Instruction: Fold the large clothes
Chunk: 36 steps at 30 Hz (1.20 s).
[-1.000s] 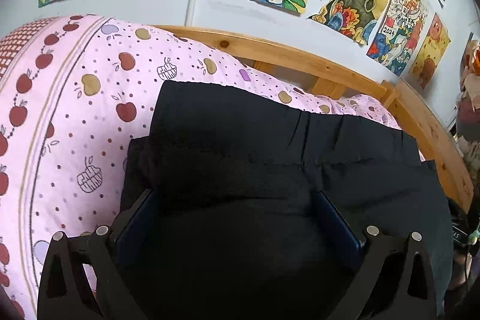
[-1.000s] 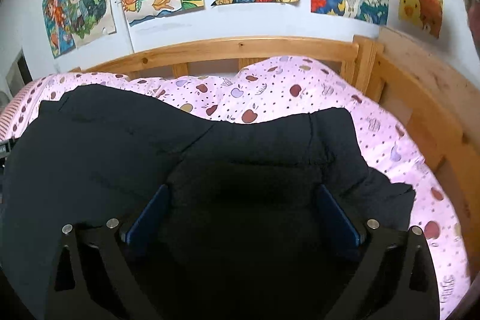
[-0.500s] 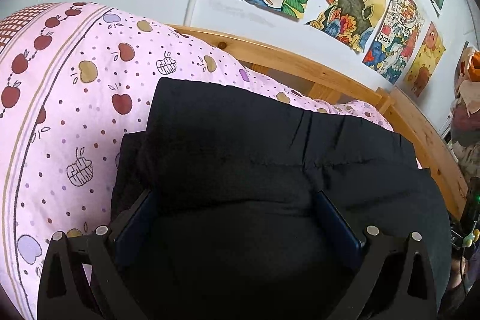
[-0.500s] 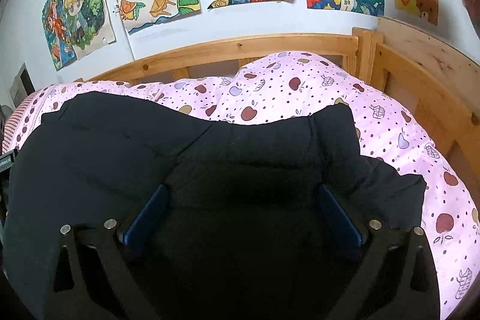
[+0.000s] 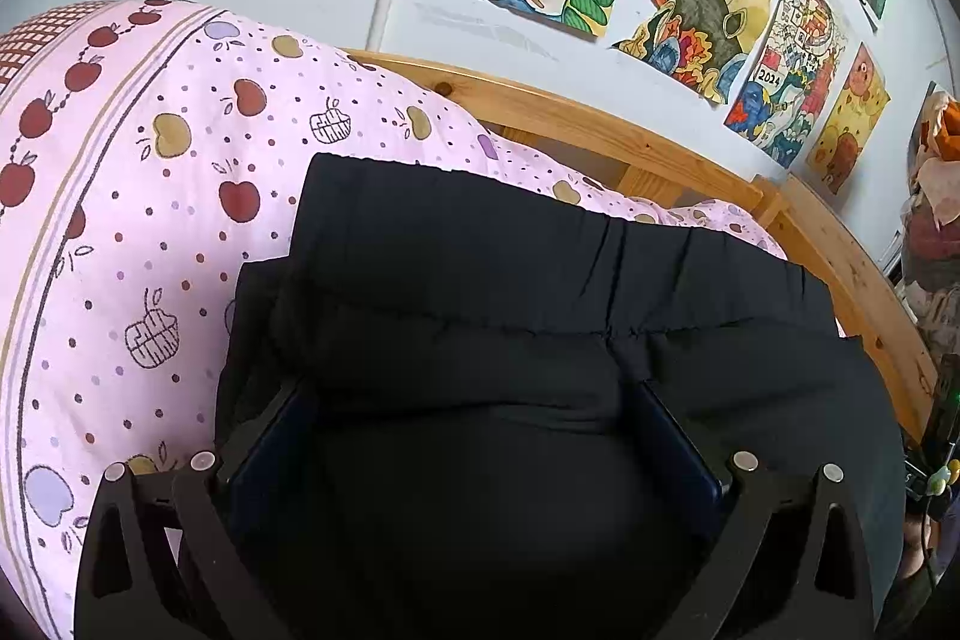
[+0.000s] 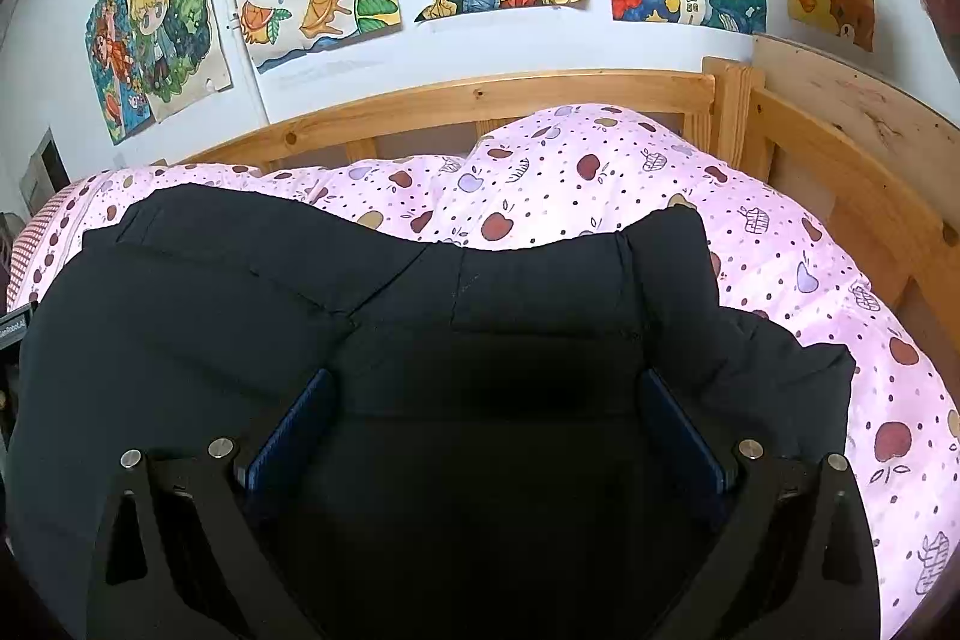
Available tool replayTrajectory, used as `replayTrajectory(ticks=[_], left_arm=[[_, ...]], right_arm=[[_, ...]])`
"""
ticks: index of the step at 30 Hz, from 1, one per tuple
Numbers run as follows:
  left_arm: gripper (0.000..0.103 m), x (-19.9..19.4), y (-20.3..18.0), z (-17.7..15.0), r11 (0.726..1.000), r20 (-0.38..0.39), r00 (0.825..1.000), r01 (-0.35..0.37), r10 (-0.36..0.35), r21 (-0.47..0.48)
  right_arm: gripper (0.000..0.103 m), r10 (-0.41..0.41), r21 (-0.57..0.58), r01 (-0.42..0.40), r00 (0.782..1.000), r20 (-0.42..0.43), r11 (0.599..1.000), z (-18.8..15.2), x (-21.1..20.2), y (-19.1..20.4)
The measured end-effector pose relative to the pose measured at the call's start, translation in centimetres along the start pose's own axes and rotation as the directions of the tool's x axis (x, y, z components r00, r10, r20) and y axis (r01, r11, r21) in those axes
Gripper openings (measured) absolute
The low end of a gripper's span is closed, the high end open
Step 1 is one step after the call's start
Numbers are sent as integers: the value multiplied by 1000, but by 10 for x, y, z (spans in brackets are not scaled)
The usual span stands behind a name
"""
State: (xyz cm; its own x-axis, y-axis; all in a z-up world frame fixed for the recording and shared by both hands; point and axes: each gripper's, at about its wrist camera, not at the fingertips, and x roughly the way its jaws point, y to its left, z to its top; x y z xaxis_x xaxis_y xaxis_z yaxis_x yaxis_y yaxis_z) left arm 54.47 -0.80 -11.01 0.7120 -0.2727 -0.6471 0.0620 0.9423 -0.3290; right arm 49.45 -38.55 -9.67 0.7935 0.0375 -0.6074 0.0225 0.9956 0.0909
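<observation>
You're pressing the coat flat on the bed; both grippers' jaws spread wide, gripping nothing. Keep pressure even.

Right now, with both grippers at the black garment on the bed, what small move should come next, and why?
Probably close both grippers on the garment before lifting. The left gripper and the right gripper each stand open with black fabric bulging between the fingers, so nothing is pinched yet. The garment lies bunched on the pink quilt, and a firm hold would let the fold begin.
</observation>
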Motion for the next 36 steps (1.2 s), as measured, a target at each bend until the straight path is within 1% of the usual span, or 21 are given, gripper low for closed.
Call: replayTrajectory(ticks=[11,14,17,19,21,23,25,26,28,29,31,34,36], left_arm=[[103,0,0,0,1000,-1,1000,-2,2,4],[103,1,0,0,1000,-4,1000,-3,3,5],[103,1,-1,3,1000,-7,1000,-19,19,11],[102,-5,-1,4,999,-2,1000,-27,27,19],[102,-16,2,6,1000,23,1000,3,-3,19],[102,-33,11,10,996,52,994,92,-92,4],[102,-47,22,12,989,69,987,146,-145,-7],[102,-54,29,13,988,66,986,153,-152,-8],[102,-60,38,14,992,48,991,128,-128,3],[103,-62,45,15,994,28,994,106,-106,18],[103,-64,54,13,995,-13,996,86,-86,50],[103,-60,69,9,992,-91,991,100,-93,74],[103,-56,75,3,990,-127,985,123,-113,75]], right_arm=[[99,-4,-5,4,1000,0,1000,-1,1,0],[99,7,0,-7,1000,-3,1000,2,0,-4],[99,30,19,-30,1000,2,999,8,-14,-7],[99,27,19,-27,999,18,999,11,-30,-8],[99,15,27,-16,999,34,999,13,-50,-12],[99,2,34,-3,999,43,999,12,-67,-16],[99,-18,30,17,999,44,999,11,-82,-23],[99,-36,22,35,998,43,999,11,-90,-28],[99,-69,5,69,997,39,998,11,-101,-38],[99,-83,6,83,996,33,997,10,-105,-44],[99,-86,36,85,996,14,996,8,-110,-57],[99,-47,105,48,999,-6,993,1,-113,-74],[99,0,145,5,999,-38,989,-6,-107,-84]])
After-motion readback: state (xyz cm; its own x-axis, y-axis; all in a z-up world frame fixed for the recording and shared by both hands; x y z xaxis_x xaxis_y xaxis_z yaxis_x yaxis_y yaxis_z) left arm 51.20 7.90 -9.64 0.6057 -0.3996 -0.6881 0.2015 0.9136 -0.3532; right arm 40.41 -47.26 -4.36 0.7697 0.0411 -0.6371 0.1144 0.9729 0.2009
